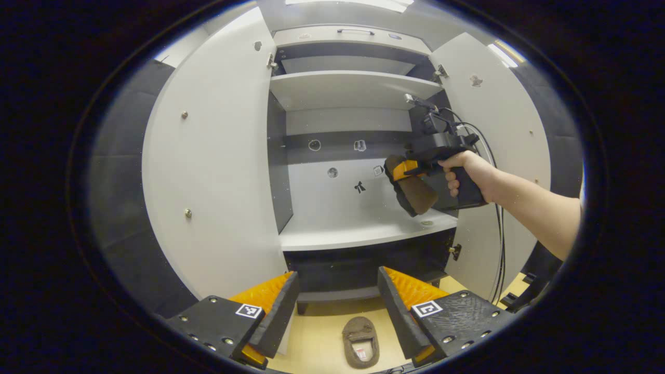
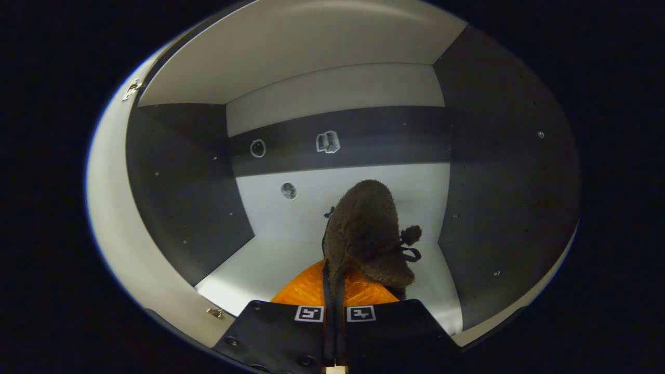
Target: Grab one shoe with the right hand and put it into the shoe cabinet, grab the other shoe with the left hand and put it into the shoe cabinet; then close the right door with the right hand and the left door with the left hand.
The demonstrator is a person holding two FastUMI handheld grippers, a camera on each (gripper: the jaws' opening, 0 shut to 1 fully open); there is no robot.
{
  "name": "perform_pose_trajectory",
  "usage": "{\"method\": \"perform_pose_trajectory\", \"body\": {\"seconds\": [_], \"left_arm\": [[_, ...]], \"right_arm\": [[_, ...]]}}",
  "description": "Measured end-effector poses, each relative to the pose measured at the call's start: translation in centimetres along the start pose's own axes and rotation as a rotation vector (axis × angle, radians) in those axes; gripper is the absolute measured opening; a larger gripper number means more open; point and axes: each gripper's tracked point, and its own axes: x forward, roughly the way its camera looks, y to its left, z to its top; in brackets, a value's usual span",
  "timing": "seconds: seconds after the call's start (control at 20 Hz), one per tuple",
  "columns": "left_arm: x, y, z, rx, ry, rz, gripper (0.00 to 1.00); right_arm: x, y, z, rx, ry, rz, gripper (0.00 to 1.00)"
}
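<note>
One brown fuzzy shoe (image 2: 366, 234) pinched in my right gripper (image 2: 335, 291) above the cabinet shelf (image 1: 358, 236) near its right edge, other shoe (image 1: 360, 342) on the floor (image 1: 322, 337) between my left gripper's (image 1: 337, 304) spread fingers, no readable writing.

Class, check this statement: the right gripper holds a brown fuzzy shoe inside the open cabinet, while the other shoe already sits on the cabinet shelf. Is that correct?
Not quite. The other shoe lies on the floor in front of the cabinet, as the left gripper view shows. The rest stands: the right gripper holds a brown fuzzy shoe inside the open cabinet.
</note>
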Motion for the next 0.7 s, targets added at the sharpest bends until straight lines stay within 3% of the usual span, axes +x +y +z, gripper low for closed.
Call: {"method": "perform_pose_trajectory", "body": {"seconds": [0.15,0.2,0.3,0.55,0.7], "left_arm": [[0.9,-0.9,-0.4,0.003,0.027,0.014,0.88],[1.2,-1.2,-0.5,0.0,0.039,0.016,0.83],[1.6,-2.1,-0.4,-0.009,0.042,0.016,0.88],[2.4,-3.1,-1.5,0.046,0.071,0.033,0.88],[2.3,-3.8,-2.2,0.033,0.087,0.031,0.88]], "right_arm": [[2.9,-2.3,-1.3,0.018,0.012,-0.054,0.02],[3.6,-2.5,-2.0,0.021,0.023,-0.058,0.02],[3.8,-2.7,-2.5,0.037,0.008,-0.038,0.03],[4.0,-2.7,-2.7,0.019,-0.043,-0.028,0.02],[4.1,-2.6,-2.5,-0.007,-0.062,-0.036,0.07]]}}
